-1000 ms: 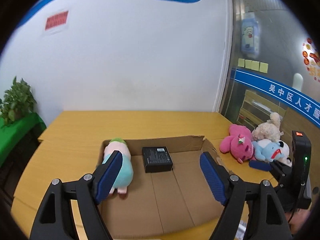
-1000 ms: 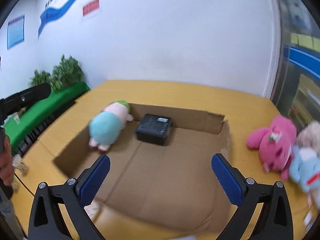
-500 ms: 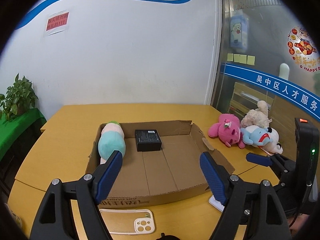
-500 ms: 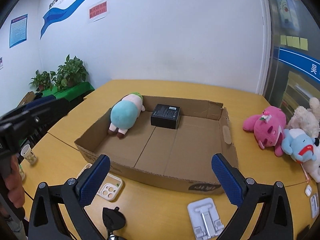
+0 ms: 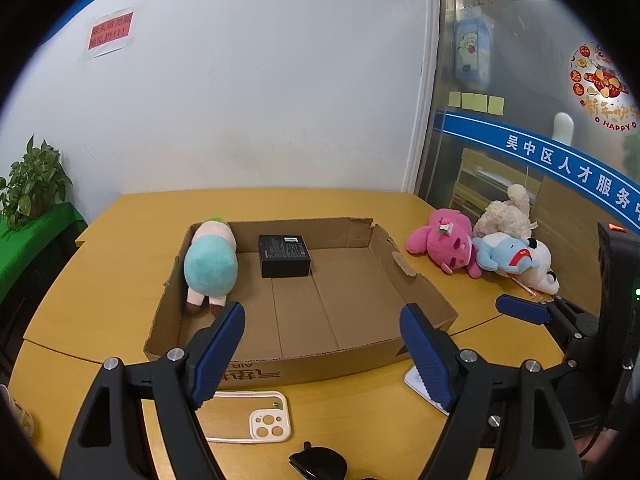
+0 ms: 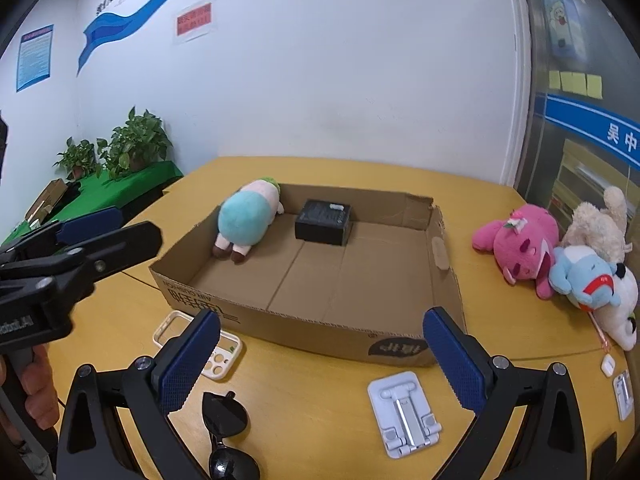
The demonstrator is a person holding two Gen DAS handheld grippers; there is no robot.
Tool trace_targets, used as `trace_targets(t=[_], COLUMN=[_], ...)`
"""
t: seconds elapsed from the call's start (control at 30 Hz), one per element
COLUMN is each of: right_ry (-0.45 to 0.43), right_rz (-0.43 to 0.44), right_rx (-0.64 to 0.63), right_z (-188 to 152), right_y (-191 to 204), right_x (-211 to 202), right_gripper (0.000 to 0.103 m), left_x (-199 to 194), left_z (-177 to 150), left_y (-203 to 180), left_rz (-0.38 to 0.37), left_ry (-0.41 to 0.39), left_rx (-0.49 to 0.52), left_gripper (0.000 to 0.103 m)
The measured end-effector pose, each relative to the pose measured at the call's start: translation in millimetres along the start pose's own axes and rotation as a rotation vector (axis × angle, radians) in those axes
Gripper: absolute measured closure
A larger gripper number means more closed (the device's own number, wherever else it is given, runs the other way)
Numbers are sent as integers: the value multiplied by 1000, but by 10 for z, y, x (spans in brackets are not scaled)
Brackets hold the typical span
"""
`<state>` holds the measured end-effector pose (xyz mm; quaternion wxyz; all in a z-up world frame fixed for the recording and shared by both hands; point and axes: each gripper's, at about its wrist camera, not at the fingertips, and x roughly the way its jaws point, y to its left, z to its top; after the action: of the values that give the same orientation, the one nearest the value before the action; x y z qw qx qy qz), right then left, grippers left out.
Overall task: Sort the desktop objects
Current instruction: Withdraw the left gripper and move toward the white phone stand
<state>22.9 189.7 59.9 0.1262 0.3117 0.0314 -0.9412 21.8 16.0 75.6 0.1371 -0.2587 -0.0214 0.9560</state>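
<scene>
A shallow cardboard box point(image 5: 424, 304) point(image 6: 448, 280) lies on the yellow table, holding a teal and pink plush point(image 5: 210, 268) point(image 6: 246, 216) at its left and a black box point(image 5: 285, 255) point(image 6: 324, 221) at the back. My left gripper point(image 5: 322, 350) is open with nothing in it, hanging before the box's near wall. My right gripper point(image 6: 320, 360) is open as well, also short of the box. A phone case point(image 5: 256, 416) point(image 6: 200, 344), sunglasses point(image 6: 226, 428) and a white phone stand point(image 6: 404, 412) lie in front of the box.
A pink plush point(image 5: 444, 244) point(image 6: 520, 240), a cream plush point(image 5: 506, 216) and a blue and white plush point(image 5: 516, 260) point(image 6: 592, 288) pile up right of the box. Small white items point(image 6: 618, 380) sit near the right edge. Potted plants point(image 6: 132, 144) stand on a green-covered surface to the left.
Both grippers have drawn back from over the box; its near wall and the phone case, sunglasses and stand in front have come into view. Both stay open.
</scene>
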Motion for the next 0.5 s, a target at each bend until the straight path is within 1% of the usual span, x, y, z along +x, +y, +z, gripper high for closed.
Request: trace_targets(t=[0.07, 0.17, 0.3, 0.4, 0.5], right_ry=[14, 10, 0, 2, -11], right_rz=[-1, 4, -26, -24, -13], right_rx=[2, -9, -31, -17, 8], right_z=[-26, -73, -117, -110, -75], right_y=[-25, -43, -72, -158, -182], right_x=[26, 50, 158, 278, 359], right_gripper=[0, 0, 0, 0, 0], left_x=[36, 138, 326, 453, 417], left_z=[-24, -58, -113, -172, -205], left_y=[2, 37, 68, 84, 86], left_rz=[3, -17, -12, -15, -18], left_ry=[10, 26, 76, 117, 103], left_rx=[-1, -20, -14, -7, -6], left_gripper=[23, 23, 23, 23, 23])
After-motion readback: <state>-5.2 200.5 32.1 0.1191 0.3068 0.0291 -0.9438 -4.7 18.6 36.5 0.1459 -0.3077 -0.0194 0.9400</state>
